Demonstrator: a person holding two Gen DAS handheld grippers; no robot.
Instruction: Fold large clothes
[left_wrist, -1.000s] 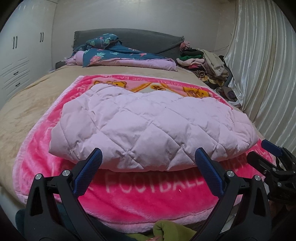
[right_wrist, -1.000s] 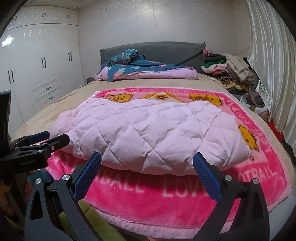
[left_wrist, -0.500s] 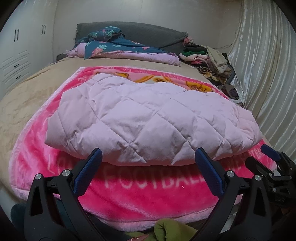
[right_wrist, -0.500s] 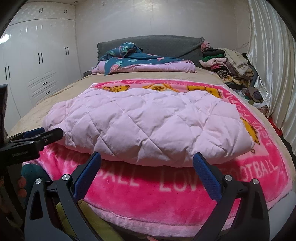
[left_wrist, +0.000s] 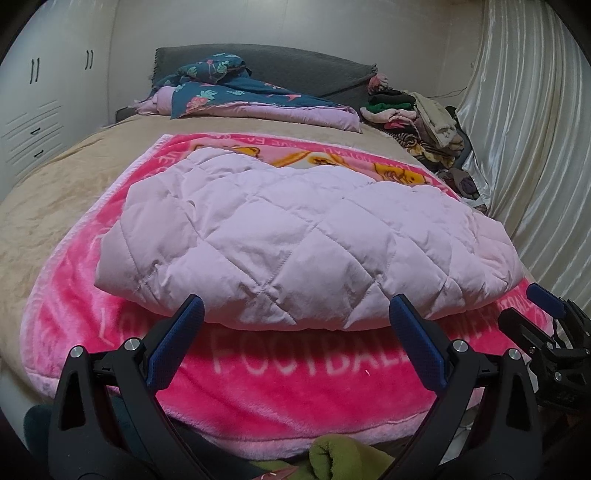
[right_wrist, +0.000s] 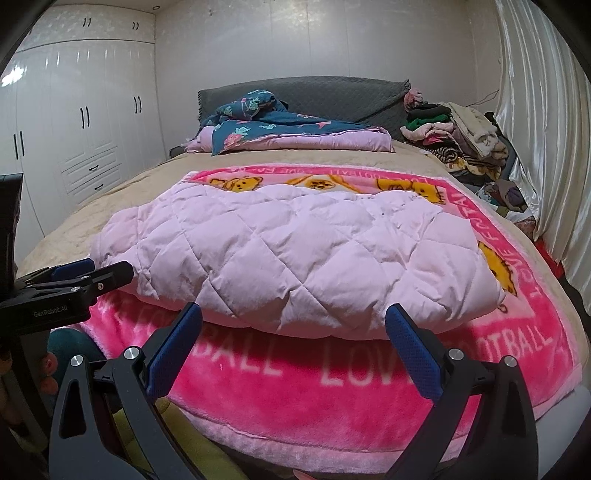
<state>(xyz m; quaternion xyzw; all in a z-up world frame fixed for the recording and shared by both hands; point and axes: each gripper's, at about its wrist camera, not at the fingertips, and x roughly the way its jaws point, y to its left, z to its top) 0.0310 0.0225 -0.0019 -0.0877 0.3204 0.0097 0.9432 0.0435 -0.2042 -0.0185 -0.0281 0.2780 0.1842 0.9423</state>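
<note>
Folded pale-pink quilted jacket (left_wrist: 306, 240) lying on the pink blanket (left_wrist: 295, 376) (lettered "FOOTBALL") spread over the bed (right_wrist: 110, 199). Left tongs (left_wrist: 295, 325) and right tongs (right_wrist: 293, 328) both spread apart, empty, near the jacket's front edge.

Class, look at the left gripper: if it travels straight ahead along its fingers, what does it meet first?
Most likely the near folded edge of the pink quilted jacket; the left gripper is open, empty, aimed there. Depth is uncertain.
</note>
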